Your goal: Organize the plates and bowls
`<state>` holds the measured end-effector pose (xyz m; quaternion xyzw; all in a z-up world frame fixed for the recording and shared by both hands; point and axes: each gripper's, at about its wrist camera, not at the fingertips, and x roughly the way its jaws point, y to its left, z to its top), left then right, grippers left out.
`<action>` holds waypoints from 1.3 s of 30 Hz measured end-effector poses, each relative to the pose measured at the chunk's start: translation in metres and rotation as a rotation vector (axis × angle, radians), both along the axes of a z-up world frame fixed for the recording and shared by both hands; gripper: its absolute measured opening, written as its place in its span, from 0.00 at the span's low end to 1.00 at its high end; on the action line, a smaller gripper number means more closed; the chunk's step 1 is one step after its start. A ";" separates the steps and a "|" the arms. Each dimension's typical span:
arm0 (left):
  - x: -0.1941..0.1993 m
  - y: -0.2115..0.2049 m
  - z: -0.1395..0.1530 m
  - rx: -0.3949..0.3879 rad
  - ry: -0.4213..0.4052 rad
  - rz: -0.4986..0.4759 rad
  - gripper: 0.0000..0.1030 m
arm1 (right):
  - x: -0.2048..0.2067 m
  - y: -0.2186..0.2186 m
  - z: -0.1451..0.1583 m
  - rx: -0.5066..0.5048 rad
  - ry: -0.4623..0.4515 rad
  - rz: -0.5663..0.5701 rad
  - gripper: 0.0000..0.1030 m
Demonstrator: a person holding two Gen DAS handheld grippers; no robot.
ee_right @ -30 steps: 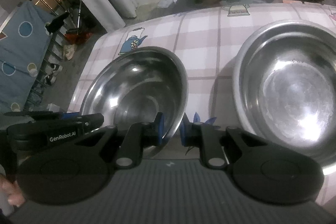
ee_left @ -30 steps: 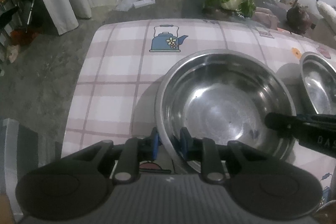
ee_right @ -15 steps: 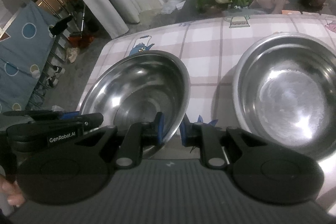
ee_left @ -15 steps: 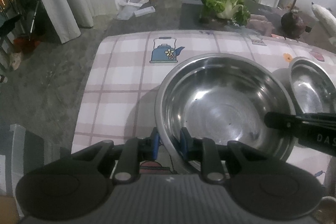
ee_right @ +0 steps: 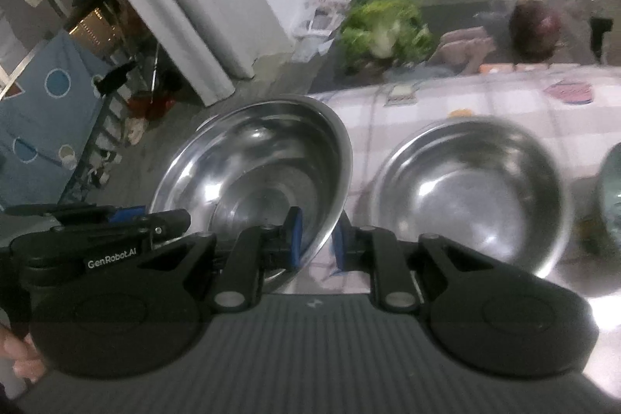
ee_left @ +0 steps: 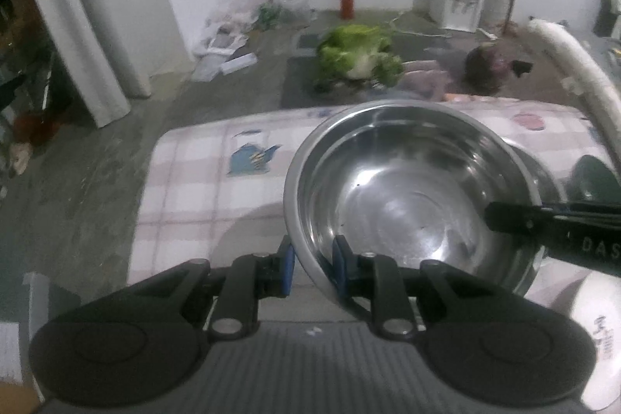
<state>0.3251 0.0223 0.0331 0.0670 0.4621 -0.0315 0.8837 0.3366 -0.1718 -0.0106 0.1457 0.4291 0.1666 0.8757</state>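
Both grippers are clamped on the same steel bowl (ee_left: 411,204): left gripper (ee_left: 312,264) has its blue pads nearly closed over the near-left rim, one pad outside the wall and one inside; right gripper (ee_right: 315,239) is pinched almost fully closed on the bowl's right-hand rim, again one pad each side. Bowl looks clear of the checked tablecloth (ee_left: 202,181) and tilted, its far edge hanging past the table end in the right wrist view, so I read this as the carry step: bowl picked up two-handed, not yet placed. Second steel bowl (ee_right: 469,189) sits on the cloth just right of the held one, empty, apart from it. A greenish dish (ee_right: 611,189) is cut off at the right frame edge, too little visible to identify. Likely next move is nesting the held bowl into the second: needs both hands travelling right together, levelling the bowl, centring it over the other rim, then lowering before either grip lets go. Thin rim grips, so any twist between hands could slip it
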 end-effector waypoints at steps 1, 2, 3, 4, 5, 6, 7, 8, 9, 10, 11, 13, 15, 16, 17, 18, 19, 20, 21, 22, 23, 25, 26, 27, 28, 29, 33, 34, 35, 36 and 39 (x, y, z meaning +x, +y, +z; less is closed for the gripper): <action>0.001 -0.007 0.001 -0.003 -0.001 -0.010 0.21 | -0.002 -0.008 0.003 -0.004 -0.003 -0.009 0.16; 0.003 -0.014 0.001 -0.007 -0.001 -0.022 0.21 | -0.003 -0.016 0.005 -0.008 -0.005 -0.020 0.16; 0.006 -0.023 0.001 -0.010 0.002 -0.035 0.21 | -0.003 -0.024 0.007 -0.013 -0.007 -0.031 0.16; 0.009 -0.031 -0.001 -0.013 0.004 -0.049 0.21 | -0.004 -0.032 0.008 -0.019 -0.009 -0.043 0.16; 0.011 -0.040 -0.003 -0.013 0.005 -0.061 0.22 | -0.004 -0.039 0.008 -0.025 -0.010 -0.053 0.16; 0.014 -0.049 -0.006 -0.012 0.009 -0.076 0.22 | -0.004 -0.047 0.008 -0.032 -0.011 -0.065 0.16; 0.017 -0.057 -0.009 -0.010 0.014 -0.087 0.22 | -0.005 -0.056 0.006 -0.039 -0.013 -0.077 0.17; 0.020 -0.066 -0.013 -0.009 0.021 -0.099 0.22 | -0.005 -0.064 0.005 -0.044 -0.011 -0.089 0.17; 0.024 -0.074 -0.017 -0.006 0.031 -0.109 0.22 | -0.004 -0.071 0.001 -0.047 -0.005 -0.101 0.17; 0.026 -0.080 -0.021 -0.006 0.040 -0.113 0.22 | -0.003 -0.080 -0.003 -0.049 0.007 -0.114 0.17; 0.029 -0.086 -0.026 -0.007 0.052 -0.118 0.22 | -0.002 -0.087 -0.008 -0.050 0.018 -0.123 0.17; 0.035 -0.094 -0.036 -0.005 0.071 -0.125 0.23 | 0.001 -0.098 -0.016 -0.057 0.041 -0.140 0.18; 0.039 -0.101 -0.045 0.001 0.086 -0.129 0.23 | 0.003 -0.104 -0.024 -0.069 0.050 -0.147 0.18; 0.040 -0.102 -0.048 0.004 0.092 -0.130 0.23 | 0.004 -0.106 -0.028 -0.073 0.054 -0.149 0.17; 0.042 -0.103 -0.052 0.009 0.098 -0.131 0.23 | 0.006 -0.108 -0.031 -0.075 0.059 -0.150 0.18; 0.043 -0.104 -0.055 0.012 0.103 -0.132 0.23 | 0.009 -0.108 -0.035 -0.077 0.065 -0.150 0.18; 0.043 -0.105 -0.057 0.014 0.104 -0.133 0.24 | 0.011 -0.109 -0.039 -0.079 0.072 -0.150 0.18; 0.044 -0.106 -0.059 0.017 0.107 -0.134 0.24 | 0.013 -0.109 -0.042 -0.082 0.075 -0.151 0.18; 0.045 -0.106 -0.061 0.017 0.112 -0.136 0.24 | 0.014 -0.110 -0.045 -0.088 0.077 -0.149 0.18; 0.046 -0.107 -0.062 0.017 0.116 -0.138 0.24 | 0.017 -0.109 -0.047 -0.093 0.079 -0.150 0.18; 0.046 -0.108 -0.063 0.018 0.120 -0.141 0.25 | 0.018 -0.109 -0.048 -0.097 0.080 -0.150 0.18; 0.047 -0.109 -0.065 0.022 0.125 -0.147 0.27 | 0.020 -0.108 -0.049 -0.106 0.081 -0.152 0.18; 0.046 -0.109 -0.065 0.025 0.122 -0.152 0.27 | 0.022 -0.108 -0.049 -0.113 0.083 -0.152 0.18; 0.045 -0.110 -0.064 0.029 0.114 -0.157 0.27 | 0.022 -0.108 -0.050 -0.121 0.084 -0.152 0.19; 0.043 -0.110 -0.063 0.034 0.103 -0.164 0.27 | 0.023 -0.108 -0.050 -0.129 0.083 -0.152 0.22; 0.042 -0.111 -0.063 0.040 0.093 -0.171 0.28 | 0.023 -0.109 -0.050 -0.137 0.081 -0.150 0.24; 0.038 -0.110 -0.061 0.047 0.084 -0.175 0.31 | 0.022 -0.111 -0.046 -0.158 0.067 -0.156 0.30; 0.038 -0.111 -0.061 0.045 0.084 -0.175 0.31 | 0.022 -0.113 -0.044 -0.156 0.063 -0.159 0.31; 0.038 -0.110 -0.061 0.045 0.084 -0.176 0.31 | 0.022 -0.115 -0.042 -0.154 0.054 -0.162 0.31; 0.039 -0.111 -0.062 0.046 0.087 -0.177 0.31 | 0.022 -0.116 -0.040 -0.154 0.047 -0.164 0.32; 0.041 -0.111 -0.067 0.051 0.098 -0.172 0.32 | 0.026 -0.117 -0.036 -0.166 0.031 -0.173 0.34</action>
